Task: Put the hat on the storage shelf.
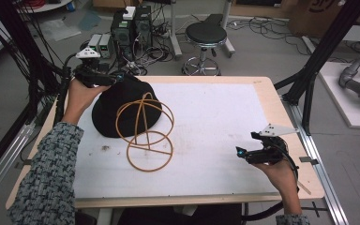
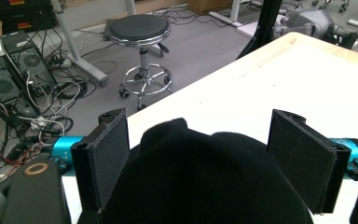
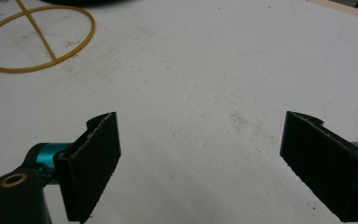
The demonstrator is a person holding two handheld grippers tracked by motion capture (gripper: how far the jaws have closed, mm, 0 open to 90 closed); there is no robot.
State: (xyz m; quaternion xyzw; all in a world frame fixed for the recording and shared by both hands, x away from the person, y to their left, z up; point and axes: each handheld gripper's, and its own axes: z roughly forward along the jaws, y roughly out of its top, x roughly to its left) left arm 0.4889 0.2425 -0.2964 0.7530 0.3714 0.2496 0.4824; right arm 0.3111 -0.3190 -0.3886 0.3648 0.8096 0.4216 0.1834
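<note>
A black hat (image 1: 107, 113) lies at the far left of the white mat. A tan wire hat stand (image 1: 146, 123) of crossed hoops on a ring base leans against its near side. My left gripper (image 1: 117, 78) hovers at the hat's far edge. In the left gripper view it (image 2: 205, 140) is open, with the hat's bulging crown (image 2: 205, 186) between the wide-apart jaws and no pad pressing it. My right gripper (image 1: 240, 153) is open over bare mat at the near right. In the right gripper view it (image 3: 200, 158) holds nothing, and the stand's base ring (image 3: 37, 31) lies far off.
The white mat (image 1: 215, 117) covers most of the wooden table, whose far edge (image 1: 206, 78) runs just behind the hat. A round stool (image 1: 206, 35) and computer towers (image 1: 131, 26) with cables stand on the floor beyond. Black frame posts (image 1: 309, 79) rise at the right.
</note>
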